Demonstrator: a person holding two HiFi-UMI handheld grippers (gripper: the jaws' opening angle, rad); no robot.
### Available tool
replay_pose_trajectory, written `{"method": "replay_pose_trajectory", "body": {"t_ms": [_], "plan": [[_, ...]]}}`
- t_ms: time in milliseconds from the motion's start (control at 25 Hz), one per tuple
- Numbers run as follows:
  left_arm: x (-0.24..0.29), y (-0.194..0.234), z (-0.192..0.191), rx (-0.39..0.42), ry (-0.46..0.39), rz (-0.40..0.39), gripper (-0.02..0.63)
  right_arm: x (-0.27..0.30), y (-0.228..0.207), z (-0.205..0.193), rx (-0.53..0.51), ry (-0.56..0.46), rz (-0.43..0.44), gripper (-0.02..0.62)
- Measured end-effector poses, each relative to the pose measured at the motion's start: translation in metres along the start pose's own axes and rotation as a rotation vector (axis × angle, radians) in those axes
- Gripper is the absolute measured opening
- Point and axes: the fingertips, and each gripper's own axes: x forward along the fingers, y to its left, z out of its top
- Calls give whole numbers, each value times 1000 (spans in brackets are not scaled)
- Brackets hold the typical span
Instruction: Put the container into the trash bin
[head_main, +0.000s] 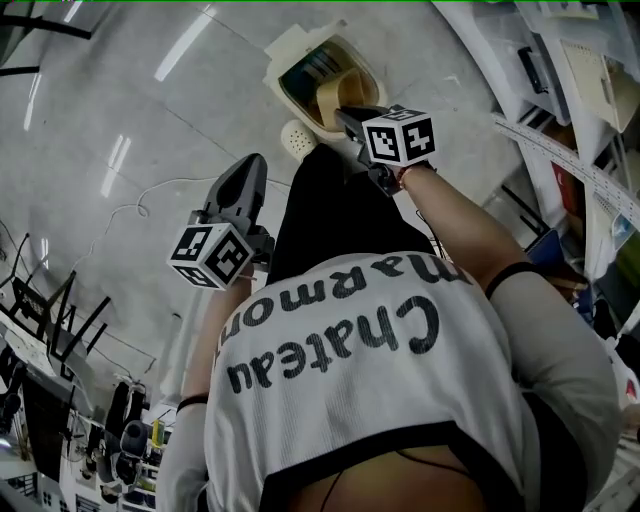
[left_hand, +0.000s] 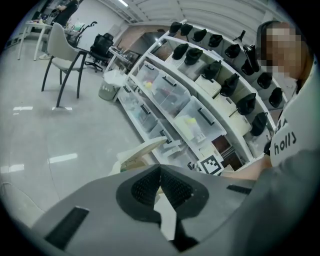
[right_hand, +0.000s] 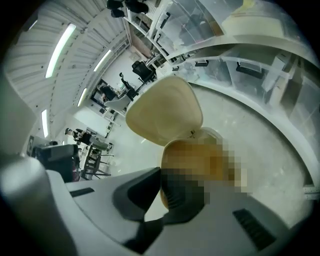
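A cream trash bin (head_main: 300, 52) stands on the floor ahead of me with its lid (right_hand: 165, 110) swung up. My right gripper (head_main: 346, 114) reaches over the bin's mouth. Its jaws look shut on the wall of a tan-brown container (right_hand: 200, 150), which hangs in the opening; a mosaic patch hides part of it. In the head view the container (head_main: 335, 100) shows as a tan shape inside the rim. My left gripper (head_main: 252, 164) is held lower and to the left, away from the bin, shut with nothing in it (left_hand: 160, 172).
White shelving (left_hand: 175, 95) with clear storage boxes and dark gripper parts runs along the right, close to the bin. A chair (left_hand: 62, 55) and desks stand farther off on the glossy grey floor (head_main: 120, 120). A thin cable (head_main: 130, 205) lies on the floor at left.
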Motion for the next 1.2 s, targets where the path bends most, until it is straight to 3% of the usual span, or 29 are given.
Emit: {"method": "replay_pose_trajectory", "body": {"t_ms": [200, 400, 760, 1000, 1200], "plan": [[4, 8, 1, -4, 10, -8, 23, 24, -27, -16, -90, 67, -49, 32], [6, 14, 6, -39, 15, -24, 23, 38, -32, -16, -37, 86, -22, 32], [9, 29, 5, -92, 0, -30, 23, 75, -43, -27, -44, 254, -49, 32], [10, 29, -21, -156, -27, 0, 23, 91, -51, -36, -134, 321, -39, 32], [13, 21, -56, -263, -90, 62, 23, 100, -66, -51, -252, 420, -18, 32]]}}
